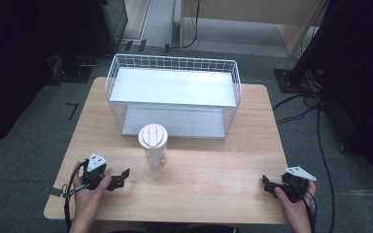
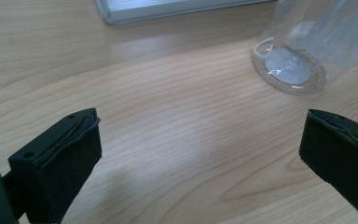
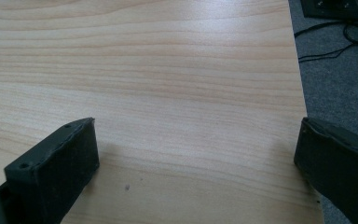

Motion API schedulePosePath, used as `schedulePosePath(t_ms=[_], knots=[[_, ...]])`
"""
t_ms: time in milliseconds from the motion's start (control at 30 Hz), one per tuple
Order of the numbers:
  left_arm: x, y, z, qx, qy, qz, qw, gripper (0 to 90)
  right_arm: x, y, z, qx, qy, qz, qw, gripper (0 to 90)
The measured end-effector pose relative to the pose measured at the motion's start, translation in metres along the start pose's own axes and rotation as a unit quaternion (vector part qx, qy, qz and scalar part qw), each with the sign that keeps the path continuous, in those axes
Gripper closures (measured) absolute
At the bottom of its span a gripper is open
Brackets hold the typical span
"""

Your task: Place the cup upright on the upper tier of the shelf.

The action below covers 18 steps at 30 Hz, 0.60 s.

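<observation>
Standing upright, lid up: clear cup [image 1: 153, 145] | left gripper [image 1: 121, 177] spread | right gripper [image 1: 267, 184] spread

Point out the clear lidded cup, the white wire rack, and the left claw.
clear lidded cup [image 1: 153, 136], high view, on its white lid.
white wire rack [image 1: 172, 62], high view, on its far rim.
left claw [image 1: 121, 177], high view, between its jaw tips.

Clear cup [image 2: 303, 51] upper part cut off by top edge in left gripper view; rack [image 2: 168, 8] mostly cropped there.
</observation>
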<state>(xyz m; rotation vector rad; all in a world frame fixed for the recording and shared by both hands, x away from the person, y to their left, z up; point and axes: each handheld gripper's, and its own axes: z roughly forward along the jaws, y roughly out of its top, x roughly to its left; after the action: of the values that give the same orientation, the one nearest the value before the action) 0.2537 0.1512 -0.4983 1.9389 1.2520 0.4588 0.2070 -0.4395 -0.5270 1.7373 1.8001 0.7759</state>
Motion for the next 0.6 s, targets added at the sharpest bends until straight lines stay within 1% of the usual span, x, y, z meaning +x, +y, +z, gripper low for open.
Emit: schedulePosePath(t_ms=[67,133,200,333,400,500,600], knots=[[-0.004,0.001,0.003,-0.001,-0.004,0.004,1.0000,0.0,0.001,-0.001,-0.001,0.001,0.001,0.000,1.0000,0.0],[-0.010,0.003,0.005,-0.006,-0.013,0.007,0.9999,0.0,0.001,-0.001,-0.001,0.001,0.002,0.001,1.0000,0.0],[-0.016,0.005,0.007,-0.012,-0.013,0.015,0.9997,0.0,0.001,-0.001,-0.001,0.001,0.002,0.001,1.0000,0.0],[-0.023,0.009,0.010,-0.015,-0.016,0.021,0.9995,0.0,0.001,-0.001,-0.001,0.001,0.002,0.001,1.0000,0.0],[-0.026,0.011,0.011,-0.018,-0.026,0.022,0.9993,0.0,0.001,-0.001,-0.001,0.001,0.002,0.001,1.0000,0.0],[-0.032,0.014,0.013,-0.021,-0.034,0.029,0.9988,0.0,0.001,-0.001,-0.001,0.001,0.002,0.001,1.0000,0.0],[-0.038,0.016,0.014,-0.031,-0.040,0.032,0.9982,0.0,0.001,-0.001,-0.001,0.001,0.002,0.001,1.0000,0.0]])
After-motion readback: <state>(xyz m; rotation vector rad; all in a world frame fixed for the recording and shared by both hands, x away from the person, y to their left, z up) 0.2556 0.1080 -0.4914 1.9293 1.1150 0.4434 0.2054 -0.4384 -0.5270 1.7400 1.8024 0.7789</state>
